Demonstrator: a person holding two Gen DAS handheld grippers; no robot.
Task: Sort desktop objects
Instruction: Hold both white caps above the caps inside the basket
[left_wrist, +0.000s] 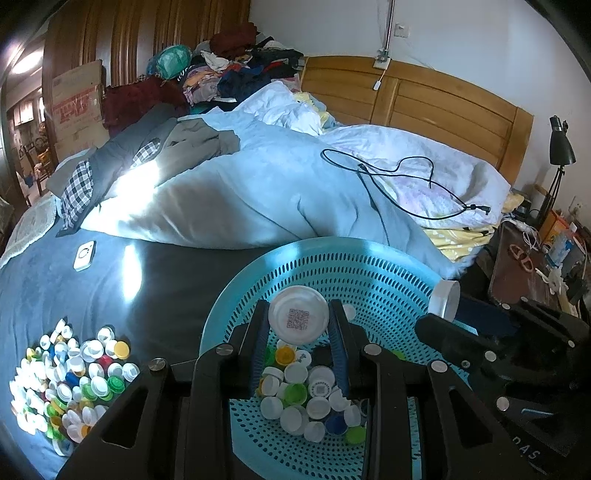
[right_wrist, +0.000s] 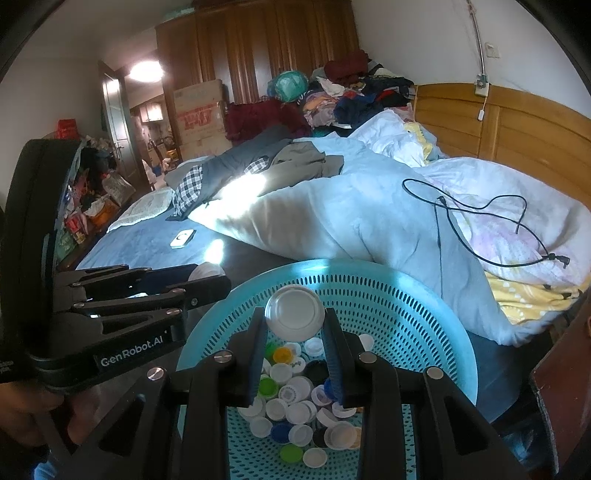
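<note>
Both hand-held grippers pinch white caps edgewise, flat faces toward their cameras: left (left_wrist: 298, 321), right (right_wrist: 294, 318).

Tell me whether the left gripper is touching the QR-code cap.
Touching. The left wrist view shows the left gripper with both fingers pressed against the sides of the QR-code cap, above the basket.

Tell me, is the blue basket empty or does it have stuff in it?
Partly filled: bottle caps lie piled on the floor of the blue basket.
</note>
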